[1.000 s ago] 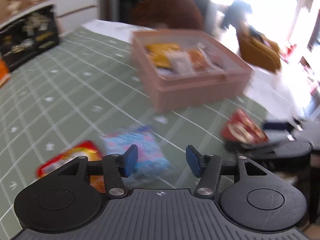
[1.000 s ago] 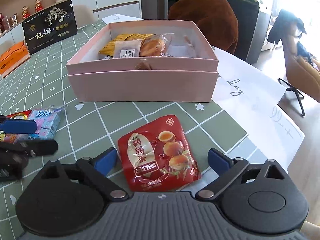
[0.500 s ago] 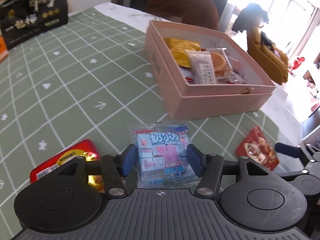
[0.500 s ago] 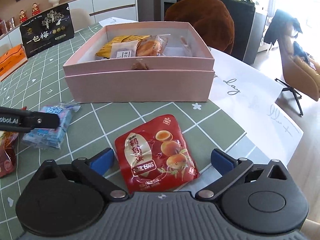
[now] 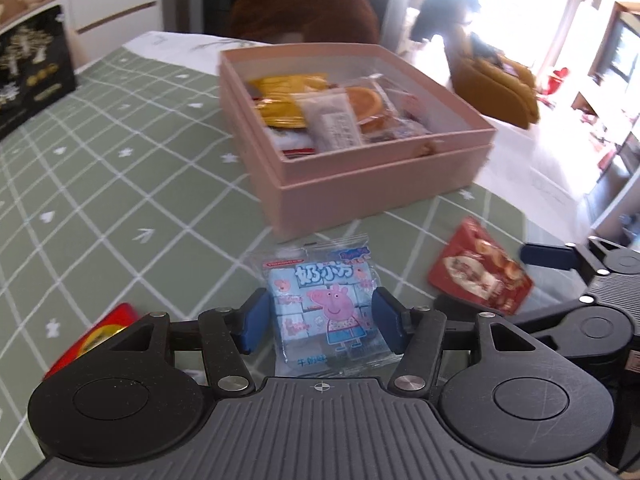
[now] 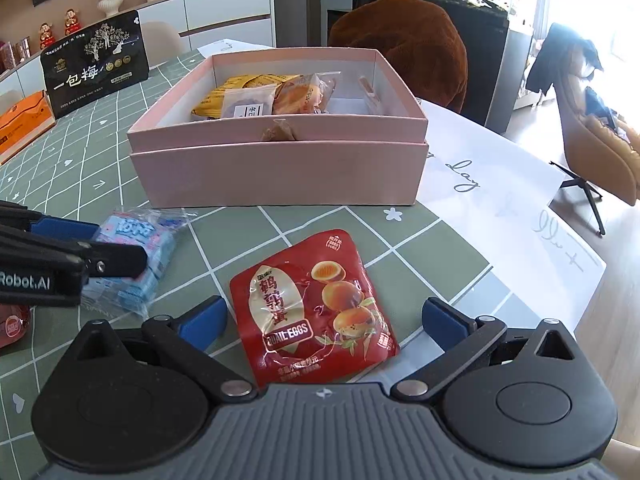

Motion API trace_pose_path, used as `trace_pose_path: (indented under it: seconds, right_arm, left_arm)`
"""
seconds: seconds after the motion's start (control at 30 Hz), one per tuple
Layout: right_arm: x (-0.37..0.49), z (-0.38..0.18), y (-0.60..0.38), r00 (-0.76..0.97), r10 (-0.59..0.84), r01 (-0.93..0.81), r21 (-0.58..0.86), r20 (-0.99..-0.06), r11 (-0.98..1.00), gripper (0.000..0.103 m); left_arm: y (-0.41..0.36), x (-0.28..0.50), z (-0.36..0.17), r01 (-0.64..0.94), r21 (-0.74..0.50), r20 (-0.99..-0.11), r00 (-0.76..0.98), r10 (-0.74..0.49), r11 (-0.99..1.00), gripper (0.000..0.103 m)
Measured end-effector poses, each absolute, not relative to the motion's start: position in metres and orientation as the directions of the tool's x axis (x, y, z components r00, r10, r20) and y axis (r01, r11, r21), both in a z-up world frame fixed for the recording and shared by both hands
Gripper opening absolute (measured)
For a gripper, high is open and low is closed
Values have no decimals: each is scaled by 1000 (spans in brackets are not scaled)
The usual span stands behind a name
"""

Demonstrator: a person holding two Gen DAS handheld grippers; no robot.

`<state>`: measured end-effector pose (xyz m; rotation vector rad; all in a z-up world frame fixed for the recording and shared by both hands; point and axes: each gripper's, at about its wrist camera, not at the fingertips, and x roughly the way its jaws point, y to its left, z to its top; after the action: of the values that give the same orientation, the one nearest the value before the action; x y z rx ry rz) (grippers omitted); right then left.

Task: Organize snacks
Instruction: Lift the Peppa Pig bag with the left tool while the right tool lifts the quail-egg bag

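A blue cartoon-pig snack packet (image 5: pixel 324 304) lies flat on the green checked cloth. My left gripper (image 5: pixel 320 322) is open and straddles it, a blue pad close to each side edge. The right wrist view shows the same packet (image 6: pixel 136 252) under those fingers. A red quail-egg packet (image 6: pixel 312 312) lies on the cloth between the wide-open fingers of my right gripper (image 6: pixel 324 320), untouched. Behind both stands an open pink box (image 6: pixel 280 172) holding several wrapped snacks. Another red packet (image 5: pixel 96 332) lies left of my left gripper.
A black gift box (image 6: pixel 94 62) and an orange box (image 6: pixel 24 124) stand at the far left of the table. A white lettered paper sheet (image 6: pixel 500 200) covers the right side up to the table edge. A brown chair back (image 6: pixel 400 48) rises behind the pink box.
My left gripper has moved forward and down over the blue packet, which now lies between its slightly wider fingers. The right gripper's fingers spread a little; it stayed in place.
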<state>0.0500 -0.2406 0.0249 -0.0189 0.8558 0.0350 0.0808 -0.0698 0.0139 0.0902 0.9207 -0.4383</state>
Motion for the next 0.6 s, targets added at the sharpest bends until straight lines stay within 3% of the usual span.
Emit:
trace_pose_path:
  seconds: [0.13, 0.6]
  right_arm:
    - [49, 25, -240, 656, 23, -39, -4, -754, 999, 103]
    - [51, 28, -238, 620, 62, -102, -1, -782, 995, 103]
  left_arm:
    - [-68, 85, 10, 404, -148, -782, 511, -357, 903, 69]
    - [-51, 67, 5, 394, -225, -730, 537, -422, 891, 65]
